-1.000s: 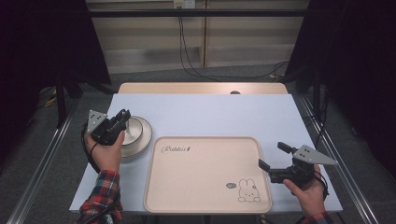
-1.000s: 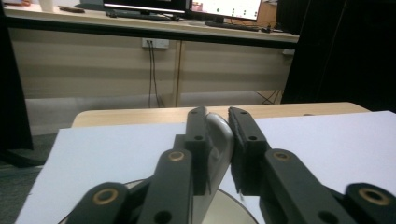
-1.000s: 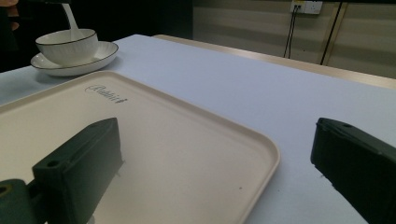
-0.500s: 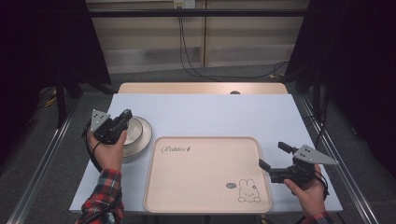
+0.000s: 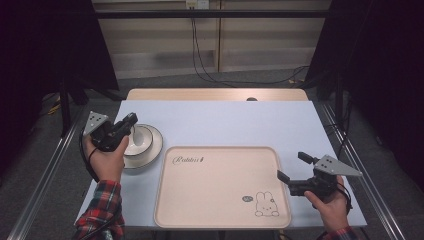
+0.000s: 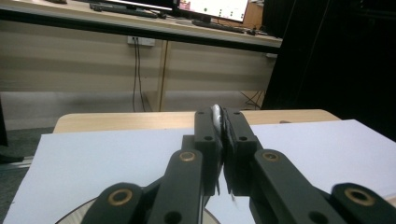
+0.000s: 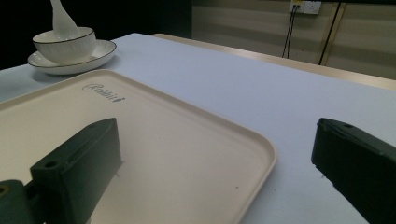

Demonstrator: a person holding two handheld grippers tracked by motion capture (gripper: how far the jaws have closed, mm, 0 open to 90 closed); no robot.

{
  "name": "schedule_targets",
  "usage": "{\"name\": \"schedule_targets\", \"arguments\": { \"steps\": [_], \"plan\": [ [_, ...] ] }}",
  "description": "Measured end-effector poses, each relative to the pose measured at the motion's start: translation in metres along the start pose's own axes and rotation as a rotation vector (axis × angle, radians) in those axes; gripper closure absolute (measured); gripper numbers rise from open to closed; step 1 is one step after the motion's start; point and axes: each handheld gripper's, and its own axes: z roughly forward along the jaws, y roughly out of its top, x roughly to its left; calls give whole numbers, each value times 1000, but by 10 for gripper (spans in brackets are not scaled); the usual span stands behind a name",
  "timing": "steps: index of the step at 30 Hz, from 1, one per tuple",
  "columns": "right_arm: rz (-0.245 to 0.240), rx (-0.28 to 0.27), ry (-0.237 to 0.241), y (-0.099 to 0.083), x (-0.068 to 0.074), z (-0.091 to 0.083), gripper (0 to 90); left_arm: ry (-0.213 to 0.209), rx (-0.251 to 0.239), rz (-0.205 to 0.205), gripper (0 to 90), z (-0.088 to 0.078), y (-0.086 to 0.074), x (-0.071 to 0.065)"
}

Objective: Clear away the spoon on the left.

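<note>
Glossy white spoon (image 6: 216, 113) (curved handle) clamped; round ceramic bowl (image 5: 141, 138) beneath.

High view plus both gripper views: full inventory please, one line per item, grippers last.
spoon: 1, white, standing in the bowl, handle pinched by the left gripper
bowl: 1, white with a dark rim line, on the saucer
saucer: 1, white, left part of the table, just left of the tray
tray: 1, cream, rabbit drawing at its near right corner, nothing on it, near middle of the table
table: 1, pale blue-white top with a wooden strip along the far edge
left gripper: 1, black, shut on the spoon handle, over the bowl
right gripper: 1, black, jaws open with nothing between them, at the tray's right edge
</note>
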Motion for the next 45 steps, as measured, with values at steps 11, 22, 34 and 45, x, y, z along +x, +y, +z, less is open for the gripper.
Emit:
{"name": "schedule_targets", "arguments": {
  "steps": [11,22,34,45],
  "plan": [
    [-2,11,-3,0,-1,0,5,-74,7,-11,856,-6,24,-16],
    [-10,12,-8,-1,-1,0,3,-181,38,-28,856,-4,30,-37],
    [-20,17,-6,-1,-1,0,2,-277,92,-37,856,2,24,-58],
    [-23,16,1,-1,-1,0,2,-357,128,-55,856,5,13,-74]
  ]
}}
